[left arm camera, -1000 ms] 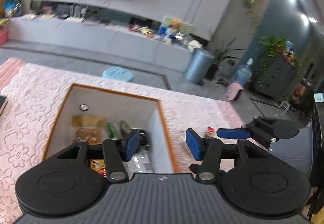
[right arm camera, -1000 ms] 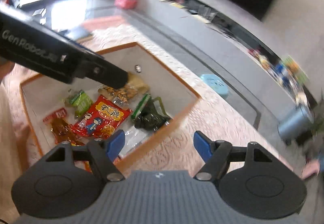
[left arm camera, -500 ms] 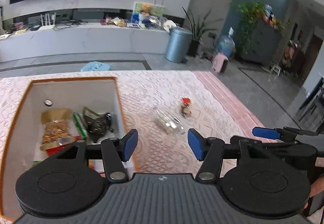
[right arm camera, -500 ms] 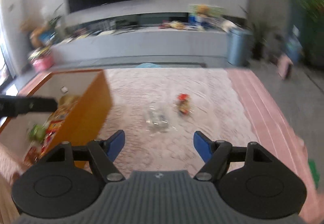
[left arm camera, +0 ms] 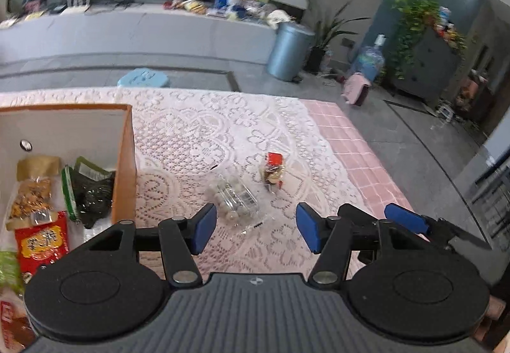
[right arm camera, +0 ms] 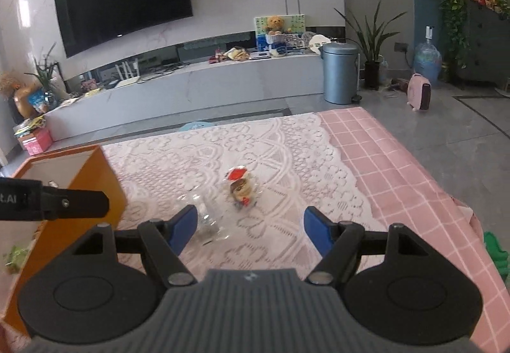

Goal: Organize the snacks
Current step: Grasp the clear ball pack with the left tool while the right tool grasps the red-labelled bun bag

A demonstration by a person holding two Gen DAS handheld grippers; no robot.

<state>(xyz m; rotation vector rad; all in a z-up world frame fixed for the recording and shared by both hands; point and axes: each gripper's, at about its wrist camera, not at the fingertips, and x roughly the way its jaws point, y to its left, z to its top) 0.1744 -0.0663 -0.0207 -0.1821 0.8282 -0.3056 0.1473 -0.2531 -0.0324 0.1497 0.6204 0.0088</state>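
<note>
We see the orange box [left arm camera: 126,161] at the surface's left edge holding snack packets [left arm camera: 41,241], both claws open and empty, the left claw [left arm camera: 255,233] opening wider.

table [right arm camera: 398,161]: lace cloth [right arm camera: 255,145] | orange box [right arm camera: 92,180] | clear packet [left arm camera: 232,198] | red-topped packet [left arm camera: 272,169]

Both grippers swing off the box toward the loose snacks

The left gripper [left arm camera: 256,231], jaws opening and empty, now faces the clear bag [left arm camera: 231,198] instead of the orange box [left arm camera: 126,161]; the right gripper [right arm camera: 250,230] rolls level, away from the box, facing the red-topped packet [right arm camera: 240,184].
</note>
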